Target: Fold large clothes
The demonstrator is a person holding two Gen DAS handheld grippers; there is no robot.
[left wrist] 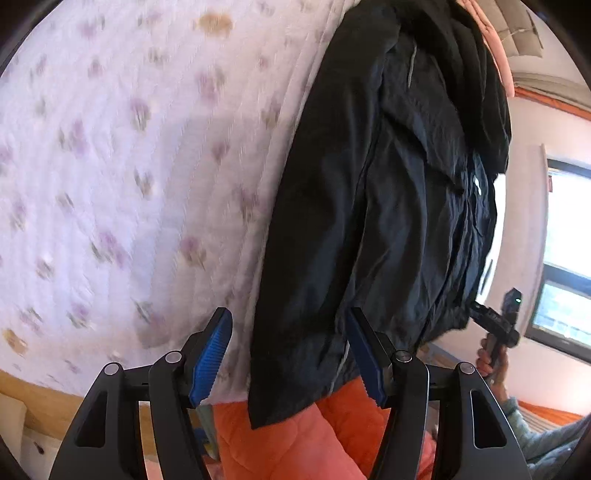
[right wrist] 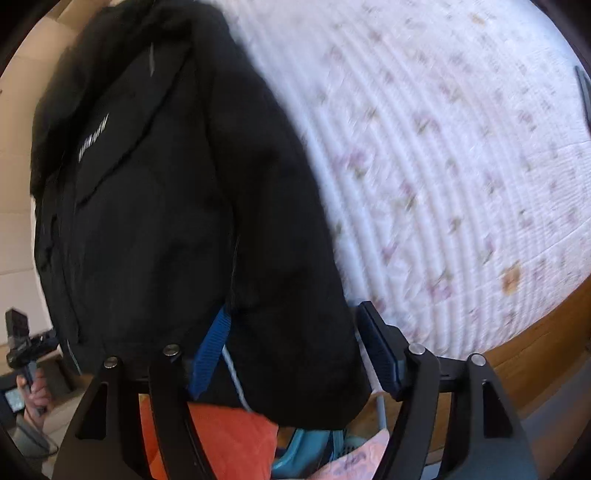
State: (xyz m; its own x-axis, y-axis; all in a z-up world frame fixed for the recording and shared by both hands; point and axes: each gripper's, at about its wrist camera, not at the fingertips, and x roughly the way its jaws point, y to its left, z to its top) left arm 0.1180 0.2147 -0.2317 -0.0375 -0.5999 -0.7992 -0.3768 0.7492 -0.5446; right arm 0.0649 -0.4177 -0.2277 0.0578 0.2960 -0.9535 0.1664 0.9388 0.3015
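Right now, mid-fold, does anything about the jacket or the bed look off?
Yes. The black jacket is rumpled, and its hem overhangs the edge of the floral quilt above an orange comforter. The quilt has brownish stains. The left gripper and right gripper straddle the hem with open jaws.

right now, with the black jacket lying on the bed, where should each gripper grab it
Grip the black jacket at its bottom hem, one corner per gripper, coming down from above at the bed's near edge. The hem hangs off the floral bedspread, so both open grippers can straddle it.
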